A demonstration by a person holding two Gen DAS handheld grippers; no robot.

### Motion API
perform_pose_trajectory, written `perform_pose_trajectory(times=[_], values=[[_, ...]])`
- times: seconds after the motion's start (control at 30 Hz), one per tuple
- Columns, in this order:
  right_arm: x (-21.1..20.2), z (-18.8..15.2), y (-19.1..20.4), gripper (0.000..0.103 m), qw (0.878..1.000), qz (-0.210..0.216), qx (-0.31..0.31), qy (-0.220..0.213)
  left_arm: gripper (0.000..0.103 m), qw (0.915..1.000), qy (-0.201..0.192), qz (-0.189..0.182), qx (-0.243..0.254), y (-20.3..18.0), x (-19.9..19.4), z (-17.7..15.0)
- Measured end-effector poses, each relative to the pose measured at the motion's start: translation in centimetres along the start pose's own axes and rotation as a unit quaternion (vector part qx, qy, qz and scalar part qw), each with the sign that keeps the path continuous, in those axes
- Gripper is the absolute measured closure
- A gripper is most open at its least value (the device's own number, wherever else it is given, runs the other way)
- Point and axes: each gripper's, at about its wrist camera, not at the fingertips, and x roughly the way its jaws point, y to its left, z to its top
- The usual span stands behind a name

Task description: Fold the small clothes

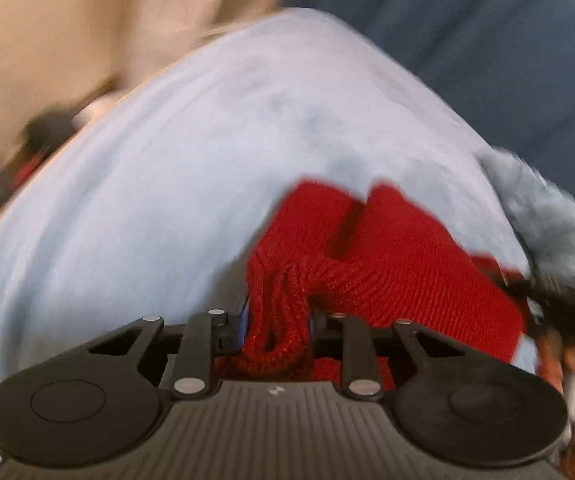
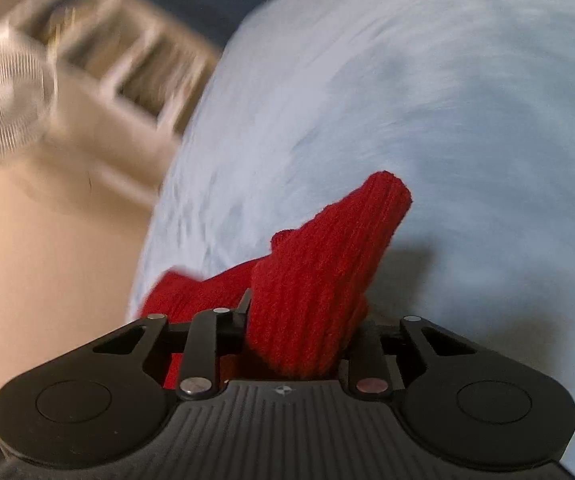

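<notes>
A red knitted garment [image 1: 387,264] hangs above a light blue blanket [image 1: 167,184]. My left gripper [image 1: 277,320] is shut on a bunched edge of the red knit. In the right wrist view the same red knit [image 2: 327,264] stands up from between the jaws, and my right gripper [image 2: 295,328] is shut on it. The other gripper [image 1: 559,292] shows at the right edge of the left wrist view, holding the far side of the knit. Both views are blurred by motion.
The light blue blanket [image 2: 447,100] covers the surface below. A dark blue cushion [image 1: 467,20] lies behind it. A grey fluffy item [image 1: 543,208] sits at the blanket's right edge. A white fan [image 2: 3,92] and beige floor [image 2: 47,260] are at the left.
</notes>
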Motion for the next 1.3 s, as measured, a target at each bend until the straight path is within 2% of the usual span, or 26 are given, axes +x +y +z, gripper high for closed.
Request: perform_pose_trajectory(times=[0.1, 0.17, 0.27, 0.33, 0.47, 0.53, 0.6, 0.63, 0.73, 0.77, 0.87, 0.93, 0.97, 1.0, 1.07, 1.13, 1.17, 1.2, 1.23, 1.3], values=[[-6.0, -4.8, -4.0, 0.078, 0.994, 0.012, 0.081, -0.078, 0.076, 0.9944, 0.033, -0.039, 0.092, -5.3, 5.6, 6.3], [-8.5, -9.2, -5.5, 0.078, 0.984, 0.009, 0.116, -0.133, 0.076, 0.9843, 0.052, -0.057, 0.159, -10.2, 9.5, 8.4], [-8.8, -14.3, -6.9, 0.078, 0.969, 0.002, 0.168, -0.181, 0.076, 0.9735, 0.052, -0.060, 0.214, -15.2, 12.6, 8.5], [-8.3, -15.4, -7.5, 0.078, 0.964, 0.002, 0.184, -0.192, 0.076, 0.9730, 0.047, -0.062, 0.217, -15.9, 12.4, 8.1], [-7.8, -13.9, -7.8, 0.077, 0.969, 0.012, 0.173, -0.176, 0.076, 0.9812, 0.057, -0.087, 0.163, -11.2, 10.0, 9.0], [-7.6, -13.4, -7.3, 0.070, 0.971, 0.011, 0.168, -0.168, 0.076, 0.9834, 0.047, -0.094, 0.148, -9.7, 8.3, 9.1], [-7.1, -12.8, -6.8, 0.053, 0.972, -0.003, 0.170, -0.165, 0.076, 0.9855, 0.040, -0.095, 0.135, -8.3, 7.1, 8.6], [-7.1, -12.7, -6.8, 0.053, 0.971, -0.009, 0.172, -0.164, 0.075, 0.9866, 0.040, -0.090, 0.130, -7.6, 6.7, 8.3], [-6.5, -12.2, -6.1, 0.041, 0.974, -0.026, 0.157, -0.160, 0.070, 0.9928, 0.058, -0.076, 0.072, -4.8, 6.8, 7.9], [-6.5, -11.9, -5.9, 0.033, 0.975, -0.038, 0.153, -0.157, 0.068, 0.9939, 0.062, -0.078, 0.046, -4.0, 6.8, 7.8], [-6.5, -11.2, -5.6, 0.029, 0.978, -0.058, 0.133, -0.148, 0.062, 0.9925, 0.058, -0.099, -0.043, -1.2, 5.1, 7.3], [-6.4, -10.9, -5.7, 0.020, 0.979, -0.070, 0.131, -0.140, 0.035, 0.9880, 0.050, -0.104, -0.104, 1.0, 3.7, 6.7], [-6.3, -10.8, -5.7, 0.017, 0.979, -0.073, 0.132, -0.138, 0.030, 0.9846, 0.047, -0.103, -0.134, 2.1, 3.4, 6.3], [-6.2, -10.7, -5.7, 0.017, 0.979, -0.074, 0.132, -0.136, 0.028, 0.9841, 0.051, -0.096, -0.140, 2.5, 3.5, 6.2], [-6.1, -10.5, -5.8, 0.016, 0.979, -0.074, 0.135, -0.134, 0.028, 0.9869, 0.067, -0.087, -0.118, 2.3, 4.1, 5.7], [-6.1, -10.6, -5.9, 0.016, 0.978, -0.071, 0.144, -0.133, 0.028, 0.9861, 0.083, -0.098, -0.105, 1.6, 4.5, 5.1], [-6.1, -10.6, -5.9, 0.016, 0.978, -0.071, 0.146, -0.132, 0.028, 0.9862, 0.089, -0.101, -0.097, 0.8, 4.7, 4.9], [-6.1, -10.6, -5.9, 0.016, 0.978, -0.073, 0.146, -0.130, 0.044, 0.9881, 0.082, -0.099, -0.084, 0.2, 4.6, 4.6], [-6.1, -10.6, -5.8, 0.016, 0.978, -0.074, 0.143, -0.130, 0.080, 0.9927, 0.067, -0.082, -0.058, -0.7, 4.1, 4.3], [-6.4, -10.5, -5.6, 0.016, 0.979, -0.076, 0.139, -0.127, 0.086, 0.9954, 0.054, -0.069, -0.039, -1.6, 2.9, 3.9]])
